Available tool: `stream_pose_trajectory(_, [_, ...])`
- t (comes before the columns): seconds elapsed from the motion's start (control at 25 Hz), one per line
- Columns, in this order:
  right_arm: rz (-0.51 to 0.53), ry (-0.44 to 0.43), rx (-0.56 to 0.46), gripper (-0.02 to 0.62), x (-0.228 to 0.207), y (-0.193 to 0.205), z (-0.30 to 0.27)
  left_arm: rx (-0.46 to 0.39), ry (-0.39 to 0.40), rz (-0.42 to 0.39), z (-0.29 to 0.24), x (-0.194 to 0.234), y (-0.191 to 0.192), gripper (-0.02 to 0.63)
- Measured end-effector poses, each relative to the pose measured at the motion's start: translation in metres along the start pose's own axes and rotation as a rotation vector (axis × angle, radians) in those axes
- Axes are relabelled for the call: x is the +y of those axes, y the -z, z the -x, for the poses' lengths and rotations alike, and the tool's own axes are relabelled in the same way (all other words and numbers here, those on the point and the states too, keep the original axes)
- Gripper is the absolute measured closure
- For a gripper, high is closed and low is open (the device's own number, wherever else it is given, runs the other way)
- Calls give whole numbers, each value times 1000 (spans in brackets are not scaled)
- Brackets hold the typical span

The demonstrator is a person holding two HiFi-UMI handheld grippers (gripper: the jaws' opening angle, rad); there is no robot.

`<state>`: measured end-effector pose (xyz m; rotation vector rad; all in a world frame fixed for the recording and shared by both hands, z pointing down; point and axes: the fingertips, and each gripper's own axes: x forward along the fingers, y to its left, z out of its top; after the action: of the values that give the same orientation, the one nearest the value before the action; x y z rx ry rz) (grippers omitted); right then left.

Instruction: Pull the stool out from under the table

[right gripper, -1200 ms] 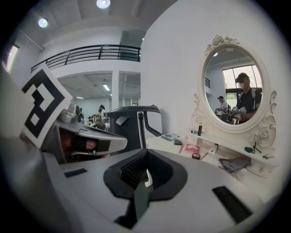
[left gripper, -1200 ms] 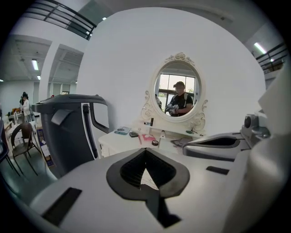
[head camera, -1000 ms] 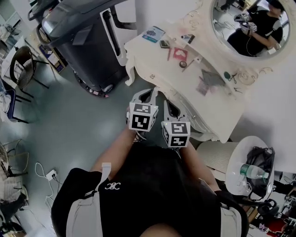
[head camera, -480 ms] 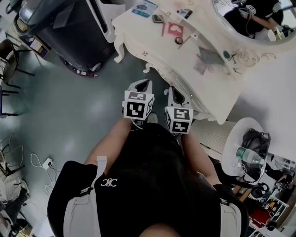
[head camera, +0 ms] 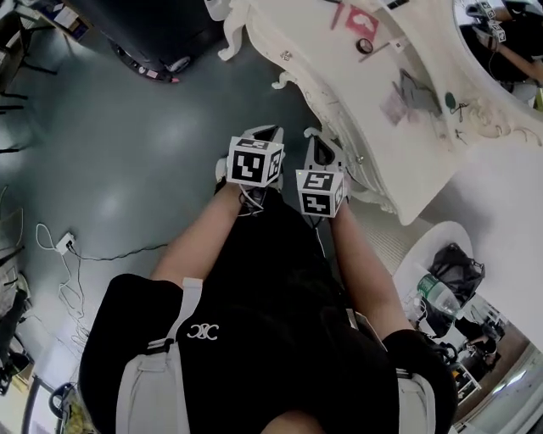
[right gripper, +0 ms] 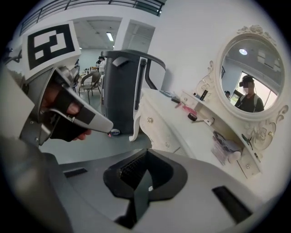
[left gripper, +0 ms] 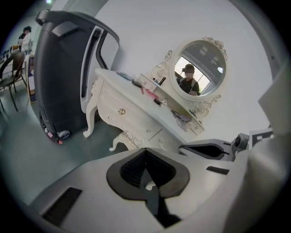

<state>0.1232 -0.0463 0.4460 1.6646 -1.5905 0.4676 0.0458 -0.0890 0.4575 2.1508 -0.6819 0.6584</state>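
Both tools shut and empty, left gripper [head camera: 266, 133] and right gripper [head camera: 317, 142] side by side off the front edge of the table [head camera: 339, 76]; no view shows the stool, presumably tucked beneath, so I judge this the approach: next I go lower, open, find its rim.

On my screen the counter [head camera: 399, 161] is cream white with carved scrollwork, and the mirror frame [right gripper: 266, 129] matches it. The floor [head camera: 127, 144] is a dull grey-green. The left claw [head camera: 265, 136] and right claw [head camera: 321, 146] are pale grey with black pads [left gripper: 129, 169], each topped by black-and-white square markers. The machine [left gripper: 59, 77] is dark grey. A pink-red item [head camera: 363, 19] shows on the counter. The person's top [head camera: 280, 339] is black with grey straps [head camera: 153, 381].
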Motion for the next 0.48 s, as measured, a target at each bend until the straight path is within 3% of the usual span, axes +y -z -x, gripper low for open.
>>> stream_pose_trajectory(0.24, [-44,-4,55,591,-10,53,-36,24,-4,164,-44,37,35,603])
stream_pose_trajectory(0.48, [-126,49,108,591,-18,138,-101,61,-16,150,-114,75,81,603])
